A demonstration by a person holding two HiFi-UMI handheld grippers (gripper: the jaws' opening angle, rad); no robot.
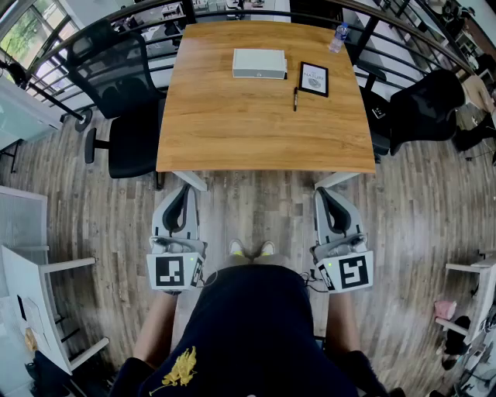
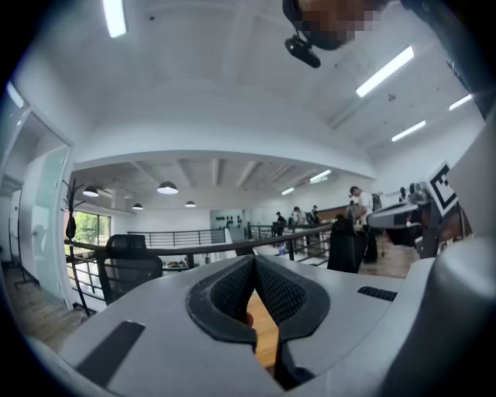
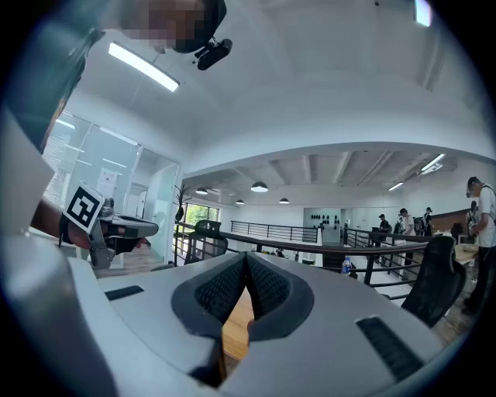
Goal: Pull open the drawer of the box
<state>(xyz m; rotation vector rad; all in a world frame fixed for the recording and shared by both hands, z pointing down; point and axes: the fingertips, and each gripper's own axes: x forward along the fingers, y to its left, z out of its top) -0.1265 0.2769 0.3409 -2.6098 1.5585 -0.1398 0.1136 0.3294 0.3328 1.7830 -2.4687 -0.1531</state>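
The box [image 1: 259, 63], flat and pale grey, lies on the far middle of the wooden table [image 1: 232, 132]; its drawer front looks flush. Both grippers hang low in front of the person, short of the table's near edge and far from the box. The left gripper [image 1: 181, 191] is shut with nothing in it, its pads meeting at the tips in the left gripper view [image 2: 254, 260]. The right gripper [image 1: 326, 191] is shut and empty too, seen the same way in the right gripper view [image 3: 246, 257]. Neither gripper view shows the box, only a strip of table wood [image 2: 264, 329].
Right of the box lie a black-framed book [image 1: 314, 78] and a pen [image 1: 295, 98]. A water bottle [image 1: 338, 36] stands at the far right corner. Black office chairs stand at the table's left [image 1: 116, 93] and right [image 1: 422, 105]. A railing [image 1: 139, 12] runs behind the table.
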